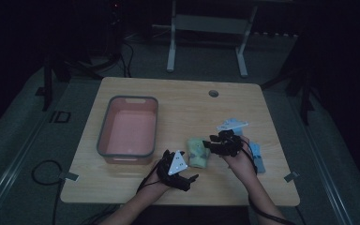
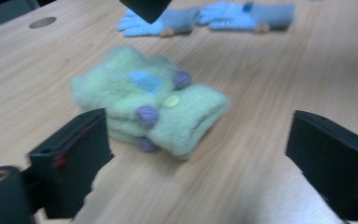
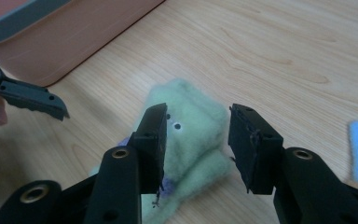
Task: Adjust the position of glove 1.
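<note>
Wood table (image 1: 178,101) w/ grommet hole, dim room. Left hand-held gripper (image 2: 196,154) wide open, empty; right hand-held gripper (image 3: 196,144) part-open, empty.

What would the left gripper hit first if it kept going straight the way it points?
Probably the folded green gloves lying on the table, straight ahead between the open fingers; the blue gloves lie farther on.

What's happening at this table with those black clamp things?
A person sits at a wooden table with a gripper in each hand. A folded stack of green gloves lies between them. The right gripper hangs over the stack, jaws apart and gripping nothing. The left gripper faces the stack from close by, jaws wide. A pair of blue gloves lies farther off, and a pink bin stands to the left, with nothing visible inside.
</note>
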`<state>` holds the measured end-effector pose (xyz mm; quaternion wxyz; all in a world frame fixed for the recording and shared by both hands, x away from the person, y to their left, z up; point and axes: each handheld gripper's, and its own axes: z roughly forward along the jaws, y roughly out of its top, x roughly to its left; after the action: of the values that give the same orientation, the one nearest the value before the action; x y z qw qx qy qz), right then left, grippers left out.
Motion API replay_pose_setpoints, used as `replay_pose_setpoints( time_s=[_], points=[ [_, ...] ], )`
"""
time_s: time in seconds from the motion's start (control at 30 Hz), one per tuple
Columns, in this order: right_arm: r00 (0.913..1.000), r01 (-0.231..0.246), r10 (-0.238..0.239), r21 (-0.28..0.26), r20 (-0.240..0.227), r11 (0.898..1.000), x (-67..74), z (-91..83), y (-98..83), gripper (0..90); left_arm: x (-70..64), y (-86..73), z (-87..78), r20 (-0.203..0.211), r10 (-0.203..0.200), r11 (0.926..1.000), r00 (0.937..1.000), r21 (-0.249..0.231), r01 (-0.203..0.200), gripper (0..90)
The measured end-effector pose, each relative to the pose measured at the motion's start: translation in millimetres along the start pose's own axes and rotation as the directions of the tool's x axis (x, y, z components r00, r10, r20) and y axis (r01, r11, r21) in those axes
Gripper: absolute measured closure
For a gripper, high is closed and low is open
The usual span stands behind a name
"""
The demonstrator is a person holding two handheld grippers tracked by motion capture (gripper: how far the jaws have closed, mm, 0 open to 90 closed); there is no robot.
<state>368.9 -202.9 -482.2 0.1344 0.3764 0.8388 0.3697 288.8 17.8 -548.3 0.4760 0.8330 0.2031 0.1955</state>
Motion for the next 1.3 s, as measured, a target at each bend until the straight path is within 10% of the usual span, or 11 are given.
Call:
replay_pose_setpoints(
  time_s=[0.17, 0.77, 1.0, 1.13, 1.3],
  points=[
    [0.9998, -0.010, 0.009, -0.008, -0.017, 1.000, -13.2, 6.1, 5.4, 53.8, -0.2, 10.1, 5.4, 0.078, 0.074, 0.9957, 0.9942, 0.050, -0.078, 15.0],
    [0.9835, -0.034, 0.061, 0.159, -0.170, 0.987, -36.8, 69.3, -4.5, 39.8, 5.2, 11.9, 55.0, 0.093, 0.222, 0.9583, 0.9705, 0.163, -0.235, 41.7],
    [0.9588, -0.095, 0.140, 0.183, -0.248, 0.978, -40.6, 74.0, -9.3, 60.7, 4.1, 13.4, 59.7, 0.039, 0.266, 0.9443, 0.9633, 0.191, -0.268, 58.2],
    [0.9707, -0.078, 0.113, 0.166, -0.212, 0.983, -34.9, 69.0, -5.8, 70.6, 9.6, 24.9, 57.3, 0.056, 0.234, 0.9471, 0.9706, 0.212, -0.241, 70.7],
    [0.9741, -0.091, 0.117, 0.139, -0.193, 0.986, -33.0, 61.3, -0.3, 73.9, 13.1, 41.4, 47.2, 0.048, 0.258, 0.9379, 0.9649, 0.227, -0.262, 73.3]
  ],
)
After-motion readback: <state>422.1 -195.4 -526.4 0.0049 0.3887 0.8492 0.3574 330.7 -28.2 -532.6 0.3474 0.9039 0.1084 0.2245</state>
